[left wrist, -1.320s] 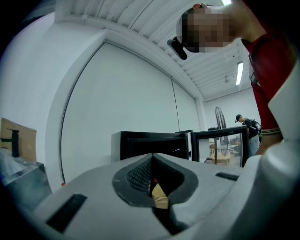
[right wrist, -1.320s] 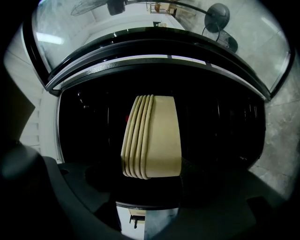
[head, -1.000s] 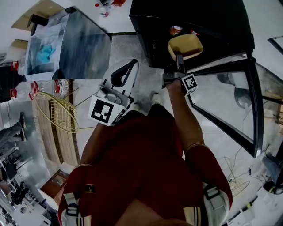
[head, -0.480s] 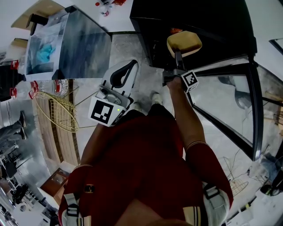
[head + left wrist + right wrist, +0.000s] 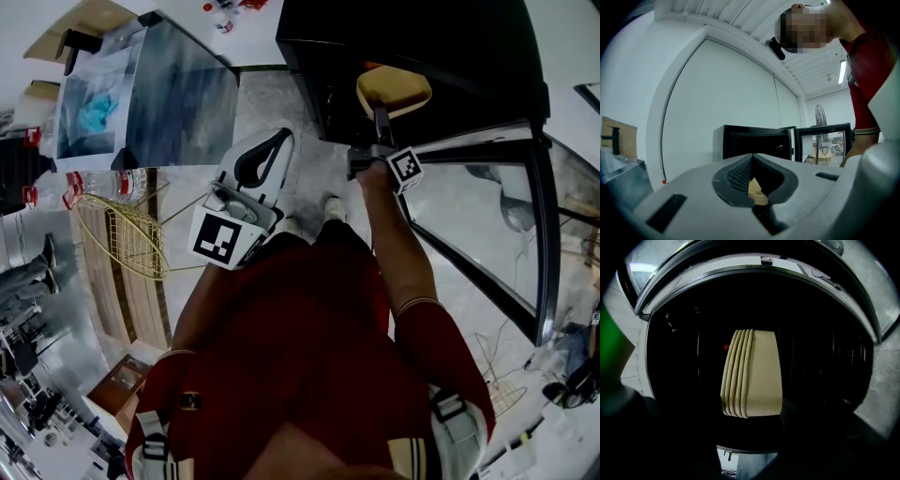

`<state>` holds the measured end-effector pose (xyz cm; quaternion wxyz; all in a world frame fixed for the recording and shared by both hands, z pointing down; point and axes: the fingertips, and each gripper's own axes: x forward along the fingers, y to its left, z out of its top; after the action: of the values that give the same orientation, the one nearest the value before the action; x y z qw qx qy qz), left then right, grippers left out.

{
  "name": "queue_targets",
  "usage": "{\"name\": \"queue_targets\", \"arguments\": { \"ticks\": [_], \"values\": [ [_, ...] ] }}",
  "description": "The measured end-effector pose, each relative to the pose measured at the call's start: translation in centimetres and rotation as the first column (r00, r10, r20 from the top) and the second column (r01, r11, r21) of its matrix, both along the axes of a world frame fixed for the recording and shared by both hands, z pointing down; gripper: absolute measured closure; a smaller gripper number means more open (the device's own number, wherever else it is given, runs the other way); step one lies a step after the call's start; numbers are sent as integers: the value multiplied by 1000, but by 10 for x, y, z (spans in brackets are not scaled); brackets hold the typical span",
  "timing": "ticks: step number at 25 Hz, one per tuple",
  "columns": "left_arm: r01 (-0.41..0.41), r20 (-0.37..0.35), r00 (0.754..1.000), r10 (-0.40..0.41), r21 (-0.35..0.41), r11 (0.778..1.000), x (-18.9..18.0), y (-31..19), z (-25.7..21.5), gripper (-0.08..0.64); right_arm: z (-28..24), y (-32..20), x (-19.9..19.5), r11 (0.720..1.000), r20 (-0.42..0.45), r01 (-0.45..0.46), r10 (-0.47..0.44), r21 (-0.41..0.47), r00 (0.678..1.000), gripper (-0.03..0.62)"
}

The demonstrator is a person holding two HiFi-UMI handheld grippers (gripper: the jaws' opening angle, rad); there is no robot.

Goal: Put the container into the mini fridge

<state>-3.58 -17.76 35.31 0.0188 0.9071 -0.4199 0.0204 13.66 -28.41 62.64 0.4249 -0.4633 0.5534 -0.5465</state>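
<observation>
Container [image 5: 752,373]: you are gripping this beige, ridged box with the right gripper [image 5: 380,117]. Its jaws are standing wide and pressing on the container's near end. You are holding it in the air at the open front of the mini fridge [image 5: 422,37], and the dark interior is filling the right gripper view behind it. In that view the ribbed edge is facing left. The fridge's glass door [image 5: 487,216] is standing swung open to the right of your arm.

Left gripper [image 5: 279,139]: you are holding it back near your body, over the floor [image 5: 272,98] and well apart from the fridge. Its jaws are meeting at the tips and gripping nothing. In the left gripper view, the small gap between the pads is only showing a bit of beige beyond them.
</observation>
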Motion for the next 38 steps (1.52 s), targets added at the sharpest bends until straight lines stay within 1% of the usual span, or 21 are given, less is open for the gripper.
{"name": "queue_targets", "arguments": {
  "ticks": [11,24,30,38],
  "values": [
    [-17,6,1000,17,-13,1000,2,0,6,554,2,4,9,1000,-1,-17,17,14,1000,220],
    [-33,13,999,34,-20,999,9,1,8,554,3,1,30,997,-11,-81,81,0,997,221],
    [-47,10,999,47,-10,999,13,0,7,554,2,-1,38,995,-13,-100,100,-3,995,220],
    [-56,15,998,56,-25,998,18,-1,10,554,3,-6,50,991,-24,-132,132,1,991,219]
  ]
}}
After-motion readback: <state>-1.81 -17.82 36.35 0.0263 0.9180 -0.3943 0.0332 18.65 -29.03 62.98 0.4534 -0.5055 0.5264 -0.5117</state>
